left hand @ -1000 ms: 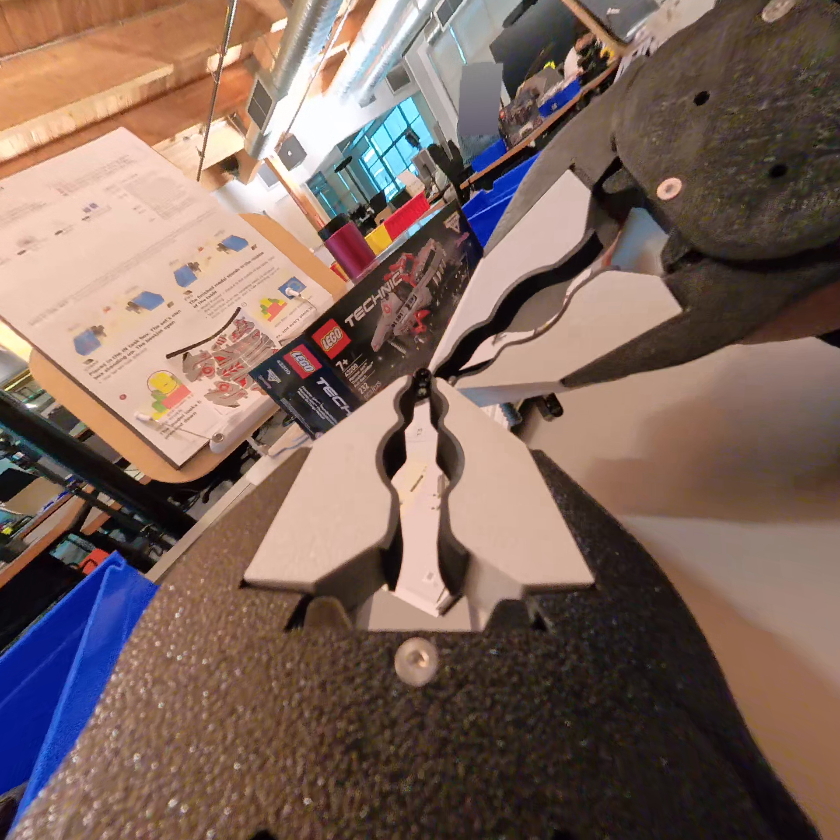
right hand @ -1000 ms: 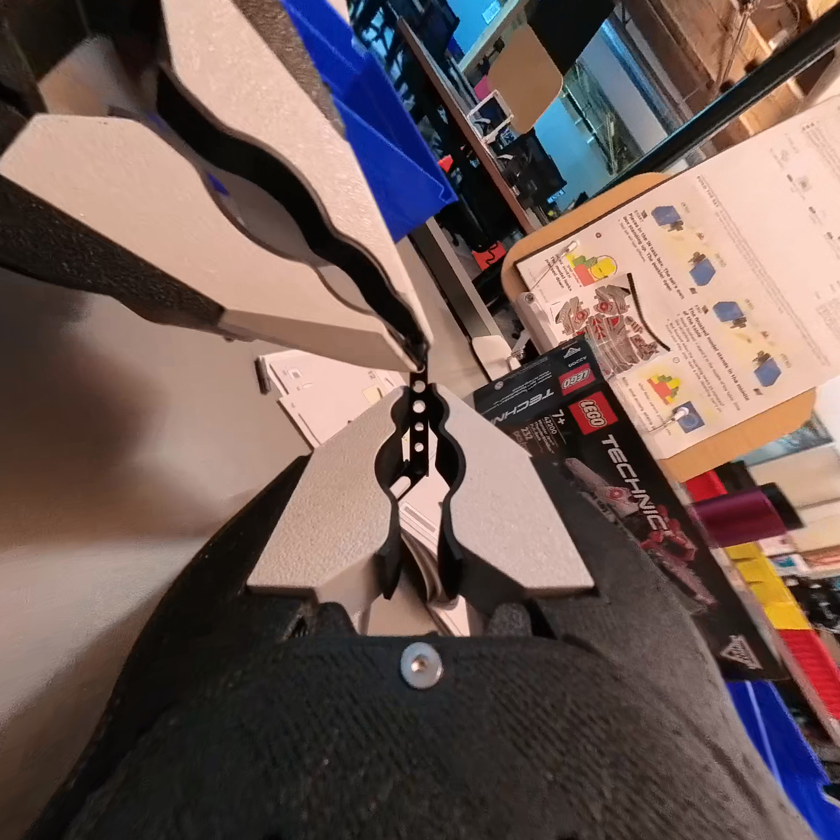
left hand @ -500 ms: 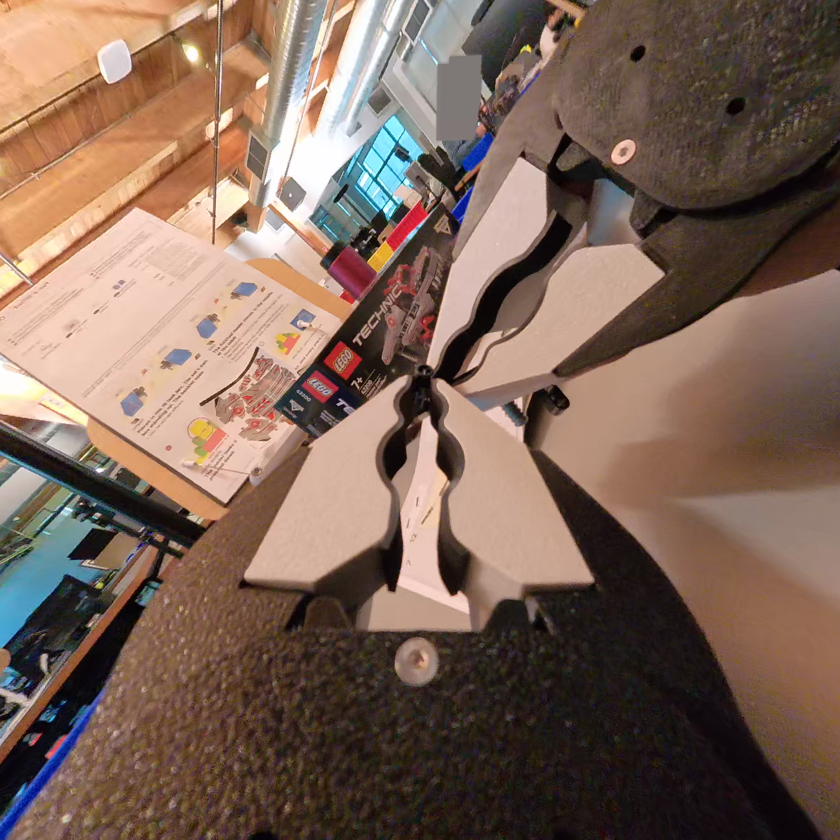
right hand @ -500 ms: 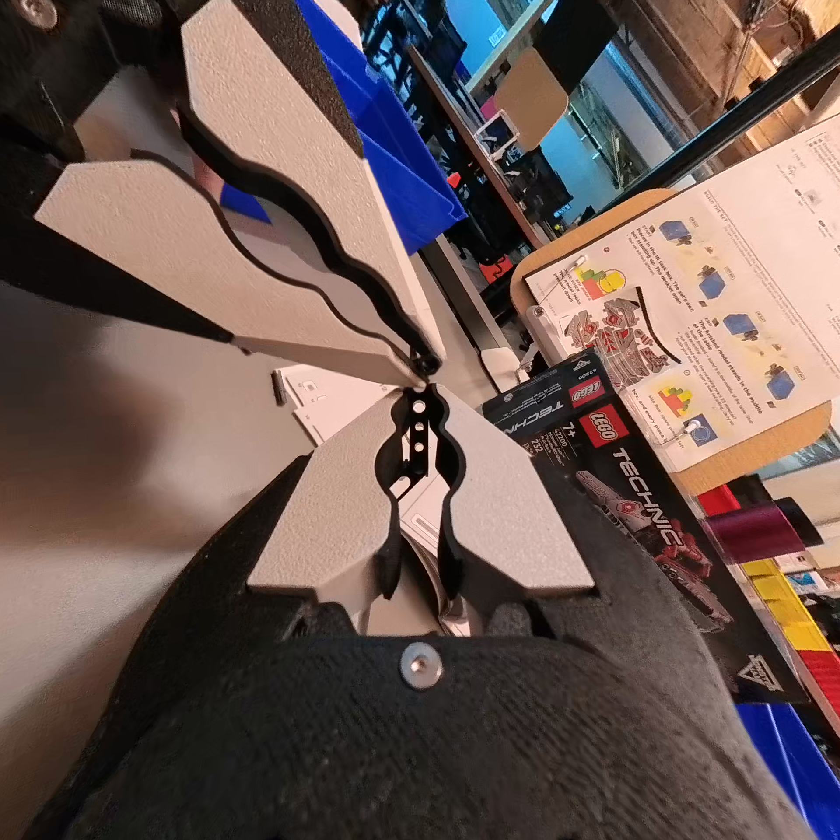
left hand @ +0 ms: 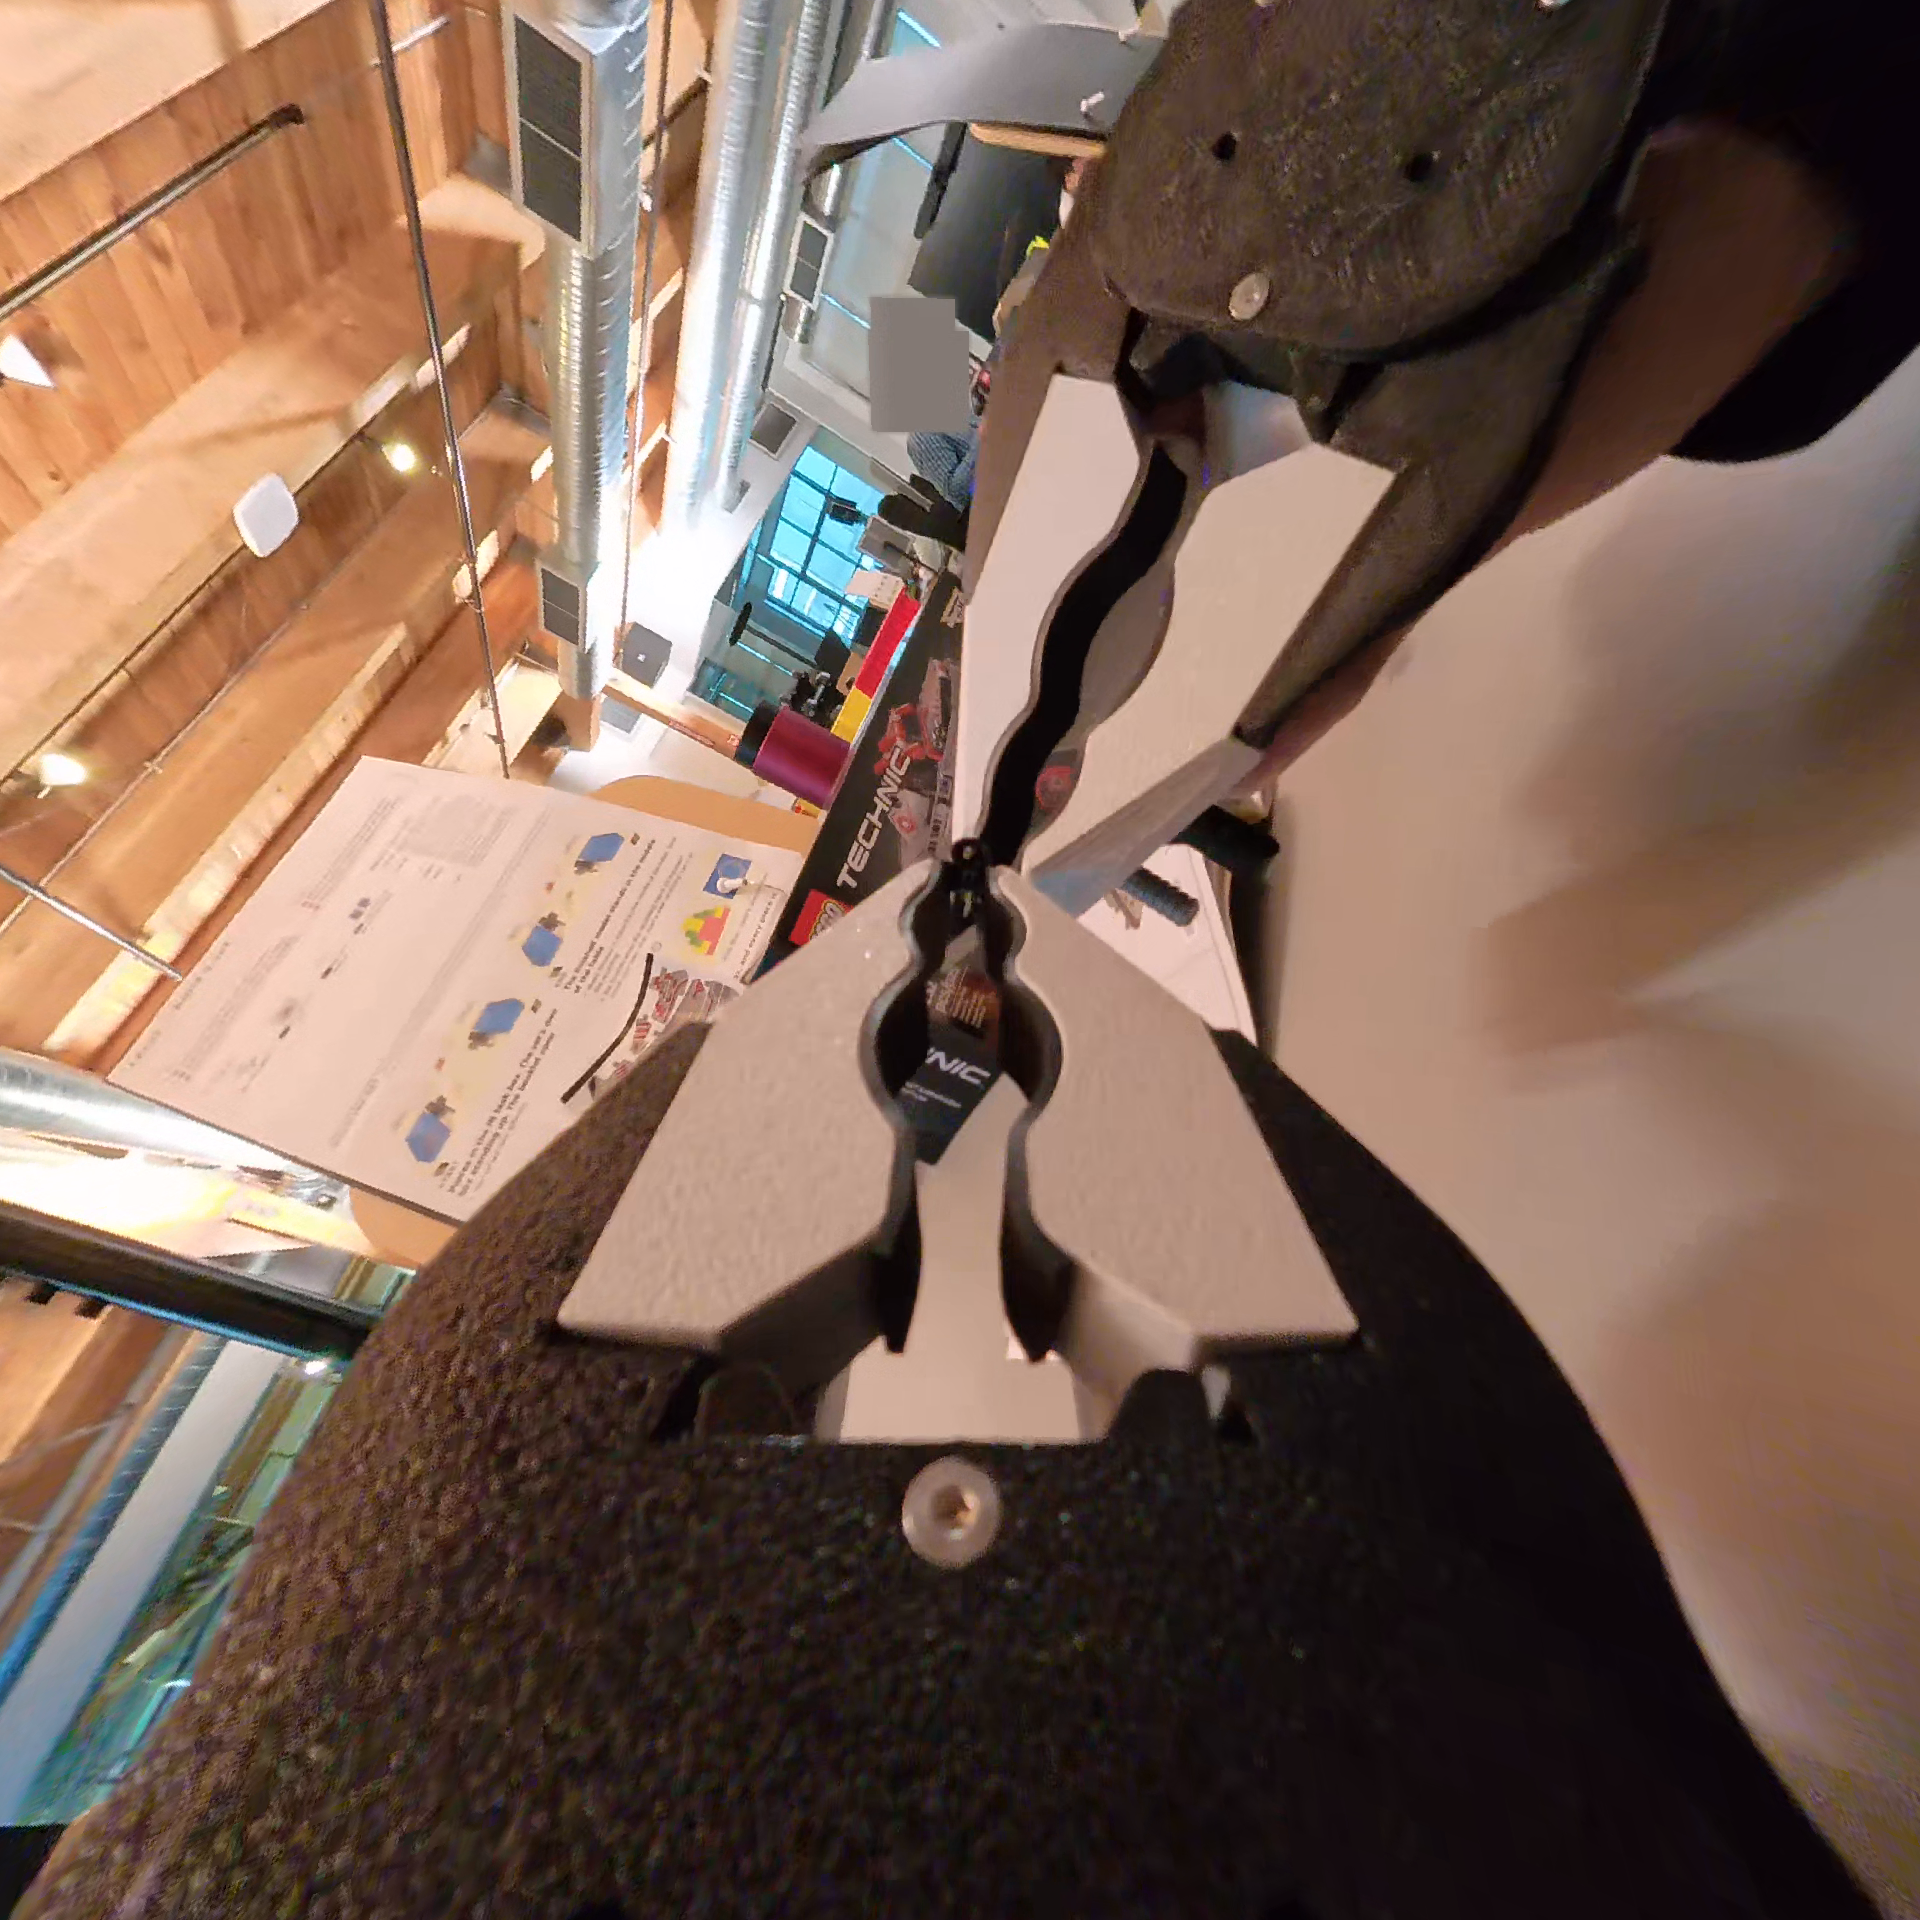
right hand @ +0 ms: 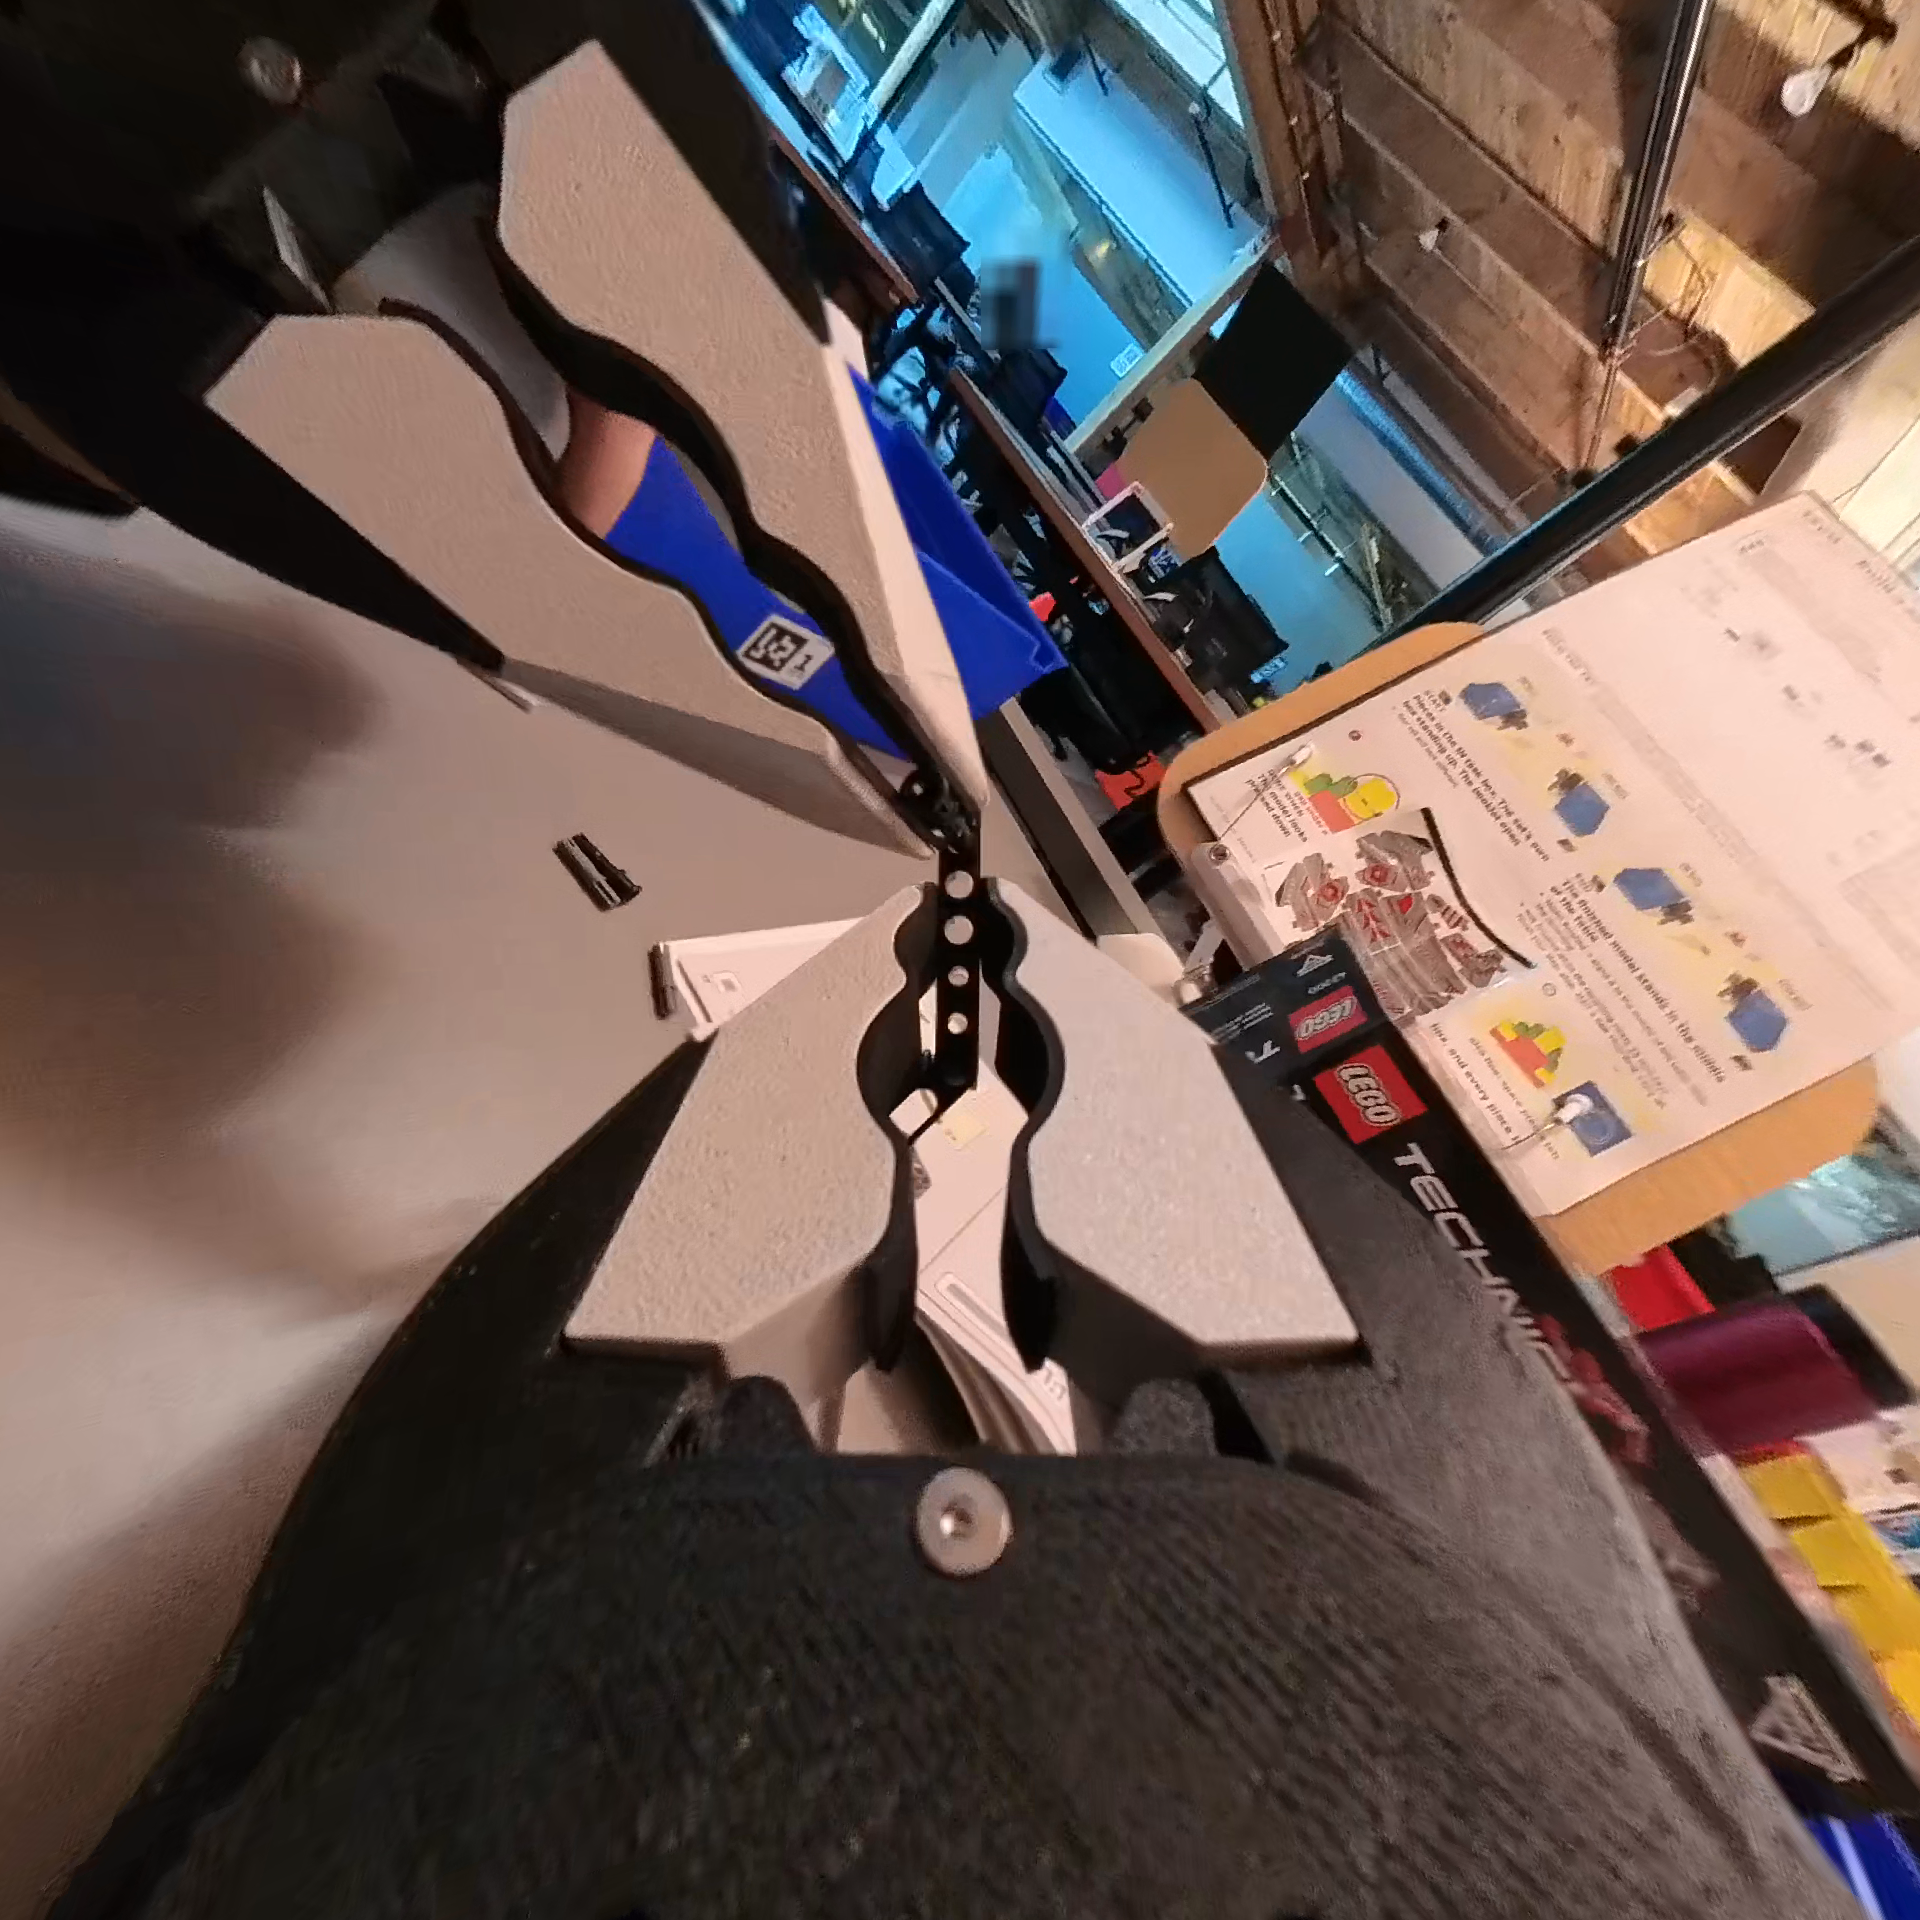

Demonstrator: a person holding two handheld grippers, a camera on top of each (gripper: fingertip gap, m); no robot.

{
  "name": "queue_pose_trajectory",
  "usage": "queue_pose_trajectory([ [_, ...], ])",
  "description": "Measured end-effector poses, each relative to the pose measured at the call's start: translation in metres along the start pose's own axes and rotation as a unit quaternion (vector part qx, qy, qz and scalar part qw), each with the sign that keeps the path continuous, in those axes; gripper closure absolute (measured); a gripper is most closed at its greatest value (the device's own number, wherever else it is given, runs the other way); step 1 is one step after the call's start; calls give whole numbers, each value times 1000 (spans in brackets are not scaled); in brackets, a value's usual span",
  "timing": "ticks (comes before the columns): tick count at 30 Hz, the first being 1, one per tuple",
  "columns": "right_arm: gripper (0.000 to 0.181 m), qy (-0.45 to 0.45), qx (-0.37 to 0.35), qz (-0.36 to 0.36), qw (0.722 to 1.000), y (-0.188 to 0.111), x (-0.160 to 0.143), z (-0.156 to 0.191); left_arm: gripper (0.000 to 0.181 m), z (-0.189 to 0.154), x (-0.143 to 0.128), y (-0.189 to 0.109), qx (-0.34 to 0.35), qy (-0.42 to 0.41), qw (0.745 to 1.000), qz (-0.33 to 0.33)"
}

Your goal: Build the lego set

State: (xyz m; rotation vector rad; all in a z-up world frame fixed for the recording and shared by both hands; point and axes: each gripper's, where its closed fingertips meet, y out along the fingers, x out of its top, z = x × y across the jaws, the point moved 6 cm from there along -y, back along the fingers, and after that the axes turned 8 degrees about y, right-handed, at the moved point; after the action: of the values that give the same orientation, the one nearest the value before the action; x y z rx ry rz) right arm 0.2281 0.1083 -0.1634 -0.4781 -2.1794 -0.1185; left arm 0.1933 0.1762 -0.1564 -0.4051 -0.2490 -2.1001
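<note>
My right gripper (right hand: 958, 894) is shut on a thin black Technic beam (right hand: 956, 982) with a row of holes, and the beam's end sticks out past the fingertips. My left gripper (left hand: 966, 883) is shut on a small black pin (left hand: 966, 854) at its very tips. The two grippers meet tip to tip above the white table (right hand: 312, 1039), with the pin against the end of the beam. The left gripper comes in from the upper left in the right wrist view (right hand: 940, 805). The right gripper comes in from the upper right in the left wrist view (left hand: 1003, 842).
A loose black pin (right hand: 597, 873) lies on the table beside a white booklet (right hand: 727, 961). A black Lego box (right hand: 1351, 1091) and a board with an instruction sheet (right hand: 1558, 883) stand behind. A blue bin (right hand: 935, 582) sits at the table's far side. A dark bolt-like part (left hand: 1164, 899) lies under the right gripper. Both grippers' tips are close together, under 4 cm apart.
Both grippers have rolled and tilted while staying tip to tip, still holding pin and beam. The loose black pin on the table has come into the right wrist view.
</note>
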Motion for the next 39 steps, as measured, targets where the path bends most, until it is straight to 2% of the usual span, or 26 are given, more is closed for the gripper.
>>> queue_pose_trajectory([
  [8,177,-29,-5,-7,1000,-1,-1,1,178,-1,4,1,-13,66,997,22],
  [15,177,-75,-8,-24,997,-4,0,1,179,0,8,-1,-39,82,996,21],
  [19,178,-127,-21,-23,991,-5,2,3,178,2,9,-3,-64,64,996,20],
  [23,177,-170,-34,-5,985,-5,2,4,178,2,8,-3,-73,52,995,30],
  [28,177,-176,-17,14,984,-3,-1,9,178,-4,9,0,-93,121,986,67],
  [31,177,-191,-23,27,981,-2,-3,10,178,-5,9,2,-101,129,983,85],
  [35,177,-147,-8,3,989,-4,0,7,178,0,8,-2,-91,87,991,41],
  [39,177,-99,17,-12,995,-7,-2,1,178,3,6,-6,-85,88,992,25],
])
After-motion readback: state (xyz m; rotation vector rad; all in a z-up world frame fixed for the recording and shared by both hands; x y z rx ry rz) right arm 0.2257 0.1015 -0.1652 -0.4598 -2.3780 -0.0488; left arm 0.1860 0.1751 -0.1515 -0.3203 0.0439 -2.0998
